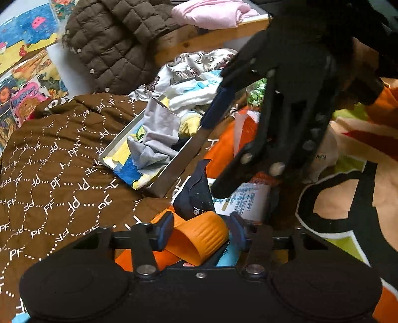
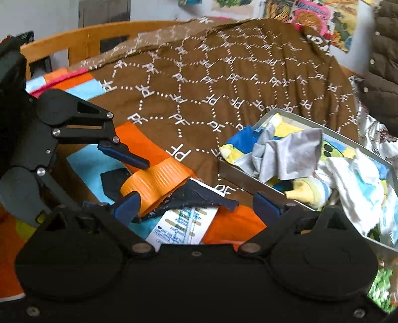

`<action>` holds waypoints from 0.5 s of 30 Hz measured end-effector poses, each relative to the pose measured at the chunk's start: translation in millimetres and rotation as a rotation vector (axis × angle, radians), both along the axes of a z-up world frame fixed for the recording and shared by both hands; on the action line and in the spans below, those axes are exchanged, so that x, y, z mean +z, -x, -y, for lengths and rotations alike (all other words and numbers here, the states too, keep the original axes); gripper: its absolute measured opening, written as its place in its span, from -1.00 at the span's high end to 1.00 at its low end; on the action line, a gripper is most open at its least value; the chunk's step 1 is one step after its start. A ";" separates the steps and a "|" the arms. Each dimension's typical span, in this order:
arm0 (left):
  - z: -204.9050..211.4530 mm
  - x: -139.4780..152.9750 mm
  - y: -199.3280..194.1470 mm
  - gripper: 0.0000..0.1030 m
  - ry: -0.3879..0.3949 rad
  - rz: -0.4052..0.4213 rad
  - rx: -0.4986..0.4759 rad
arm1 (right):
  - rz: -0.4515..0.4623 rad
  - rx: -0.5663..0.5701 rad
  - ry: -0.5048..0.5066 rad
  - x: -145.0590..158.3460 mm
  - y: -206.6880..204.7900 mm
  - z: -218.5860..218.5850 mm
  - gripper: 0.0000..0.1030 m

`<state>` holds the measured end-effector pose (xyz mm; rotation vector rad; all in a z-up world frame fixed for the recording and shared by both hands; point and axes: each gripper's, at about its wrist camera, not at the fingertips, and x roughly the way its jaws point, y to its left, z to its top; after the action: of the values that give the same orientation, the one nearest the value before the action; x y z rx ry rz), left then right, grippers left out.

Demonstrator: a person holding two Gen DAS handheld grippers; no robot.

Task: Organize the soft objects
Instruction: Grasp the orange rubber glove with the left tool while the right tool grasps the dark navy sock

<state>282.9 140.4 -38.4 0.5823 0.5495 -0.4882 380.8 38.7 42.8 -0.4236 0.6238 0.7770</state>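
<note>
An orange ribbed sock lies on the bedspread between the fingers of my left gripper, which stands around it with the pads close to its sides. It also shows in the right wrist view, with the left gripper over it. A dark navy sock with a white label lies beside it. My right gripper is open and empty above the navy sock. A grey metal tray holds several small garments, also in the right wrist view.
A brown quilt printed with PF covers the bed to the left. A brown puffer jacket and pink cloth lie by the wooden bed rail. An orange, blue and green bedspread lies underneath.
</note>
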 end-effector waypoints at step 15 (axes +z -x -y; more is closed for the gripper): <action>-1.4 -8.3 3.5 0.39 -0.009 -0.039 0.004 | -0.102 0.031 0.055 -29.4 -32.2 -34.0 -0.09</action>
<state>279.4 141.8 -46.8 0.5813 0.5902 -0.4947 413.0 72.7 13.5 -0.4470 0.7367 0.8165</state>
